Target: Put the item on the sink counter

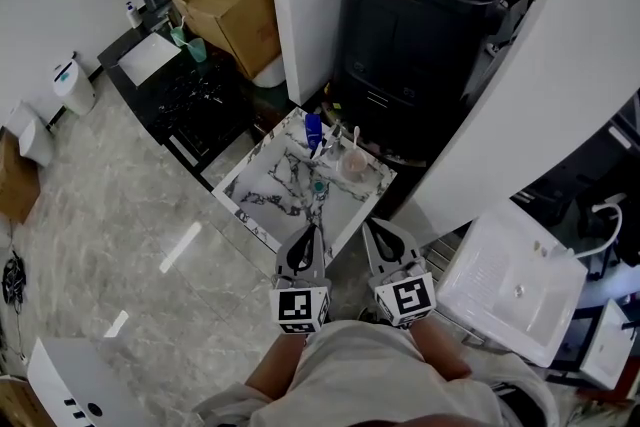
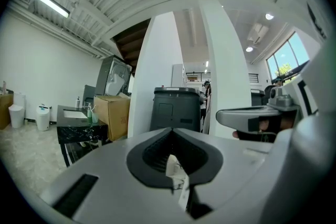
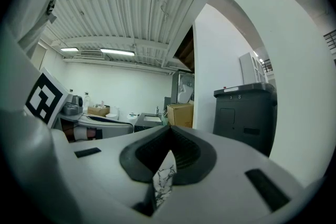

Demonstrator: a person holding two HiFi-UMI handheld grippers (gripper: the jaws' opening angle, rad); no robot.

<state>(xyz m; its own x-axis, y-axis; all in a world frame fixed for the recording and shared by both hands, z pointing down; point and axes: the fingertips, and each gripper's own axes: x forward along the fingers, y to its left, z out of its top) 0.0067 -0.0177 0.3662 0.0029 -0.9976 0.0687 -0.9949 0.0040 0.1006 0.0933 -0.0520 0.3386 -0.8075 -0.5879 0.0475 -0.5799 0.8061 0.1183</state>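
Where the left gripper (image 1: 309,235) sits: low in the head view, tip at the near edge of the table. In its own view (image 2: 171,136) the jaws are together, with only a thin slit low down that shows veined stone, and nothing is held.
Right gripper (image 1: 375,229): just beside the left one, tip at the same table edge. In its own view (image 3: 169,132) the jaws are together on nothing.
Gripper build: smooth grey shells with dark ribbed pads, and a cube with black-and-white squares at the back of each.
Table (image 1: 268,193): a square white top with grey veins and a raised rim, one corner turned toward the person.
Things to move: three stand at the table's far corner, ahead of both grippers and apart from them. I cannot tell which one the task means.
Blue bottle (image 1: 313,130): small and upright, at the far edge.
Cup (image 1: 353,165): round and pale pink, right of the bottle, with a thin stick standing in it.
Teal piece (image 1: 318,185): tiny, nearest the left gripper's tip; its shape is unclear.
White sink (image 1: 515,280): a loose rectangular unit, right of the right gripper.
Floor (image 1: 120,205): glossy pale tiles with a marble pattern.
Bin (image 1: 420,25): tall, black plastic with a lid, behind the table.
Box (image 1: 230,5): brown cardboard, tilted, left of a white pillar.
Sink counter (image 1: 195,100): black stone with white flecks, well beyond the table to the left.
Basin (image 1: 148,58): white and rectangular, set into the counter.
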